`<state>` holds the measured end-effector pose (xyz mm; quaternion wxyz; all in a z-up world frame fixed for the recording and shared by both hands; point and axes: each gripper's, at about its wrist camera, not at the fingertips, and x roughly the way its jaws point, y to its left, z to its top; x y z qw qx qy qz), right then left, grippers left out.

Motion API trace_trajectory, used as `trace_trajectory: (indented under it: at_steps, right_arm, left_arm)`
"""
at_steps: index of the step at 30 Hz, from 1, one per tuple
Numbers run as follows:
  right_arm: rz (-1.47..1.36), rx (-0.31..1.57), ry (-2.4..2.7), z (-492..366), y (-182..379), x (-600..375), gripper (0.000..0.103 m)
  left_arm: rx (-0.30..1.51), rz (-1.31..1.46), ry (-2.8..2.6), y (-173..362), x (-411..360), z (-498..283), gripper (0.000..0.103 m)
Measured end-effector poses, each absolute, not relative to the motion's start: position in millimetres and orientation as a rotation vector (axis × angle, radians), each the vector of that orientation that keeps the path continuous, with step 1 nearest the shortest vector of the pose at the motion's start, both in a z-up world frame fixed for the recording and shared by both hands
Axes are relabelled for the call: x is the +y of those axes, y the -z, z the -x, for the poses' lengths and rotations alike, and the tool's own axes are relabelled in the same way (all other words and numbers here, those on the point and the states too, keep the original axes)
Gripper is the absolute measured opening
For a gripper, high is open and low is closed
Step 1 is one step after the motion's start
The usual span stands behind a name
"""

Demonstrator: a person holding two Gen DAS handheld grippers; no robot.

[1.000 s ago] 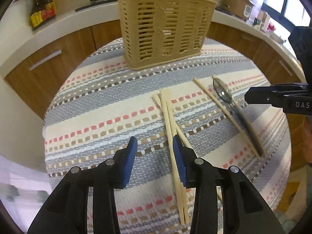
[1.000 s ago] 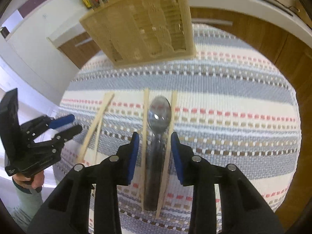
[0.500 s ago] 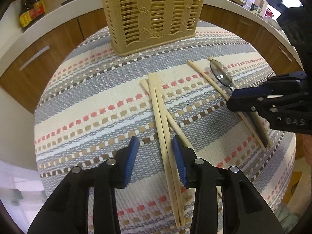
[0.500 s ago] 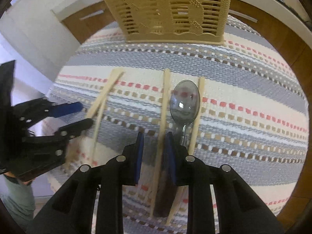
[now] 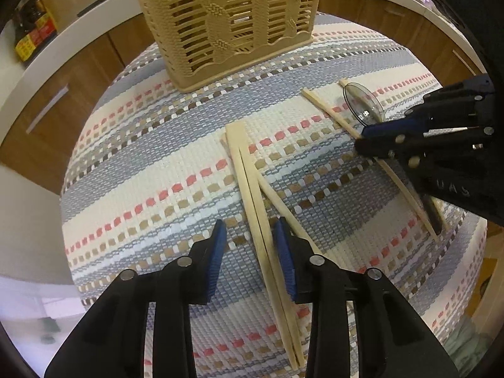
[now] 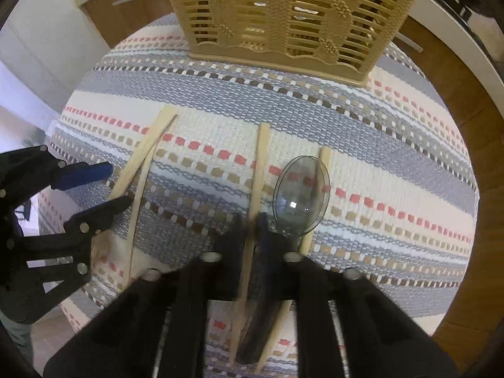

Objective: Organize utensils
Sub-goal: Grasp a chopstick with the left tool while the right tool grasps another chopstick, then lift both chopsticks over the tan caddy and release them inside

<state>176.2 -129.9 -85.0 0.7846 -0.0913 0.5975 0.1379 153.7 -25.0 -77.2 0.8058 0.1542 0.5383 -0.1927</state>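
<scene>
Chopstick (image 6: pixel 259 170), thin, stiff, light wood, mid-cloth beside the spoon (image 6: pixel 301 194): right gripper (image 6: pixel 251 230) clamped on it near mid-length; likely to pivot if pinched off-centre. Left gripper (image 5: pixel 249 245) closing around the chopstick pair (image 5: pixel 252 195), pads not pressing. Basket (image 5: pixel 225 19) at tablecloth's (image 5: pixel 132 170) far edge. Lettering on the gripper unreadable.

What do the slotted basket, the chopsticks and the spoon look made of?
Basket: probably moulded plastic, matte beige, with uniform slats and a cast-in braid pattern. Chopsticks: pale bamboo or wood, unvarnished-looking, with square-cut ends. Spoon: glossy bowl with a sharp highlight, metal or smoky plastic, hard to tell; dark handle.
</scene>
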Motion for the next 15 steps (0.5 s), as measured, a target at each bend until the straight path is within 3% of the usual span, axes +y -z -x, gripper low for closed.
trace_trajectory:
  at_steps: [2,15]
  right_arm:
    - [0.202,1.284,-0.301,-177.5,85.1,-127.6,0.005]
    - [0.115,1.148,-0.393,-141.9,59.2,-155.5,0.004]
  left_arm:
    - [1.143,-0.332,0.402,76.4,-26.1,-154.4,0.015]
    - [1.025,-0.219,0.394,55.2,-2.5,-128.3,0.010]
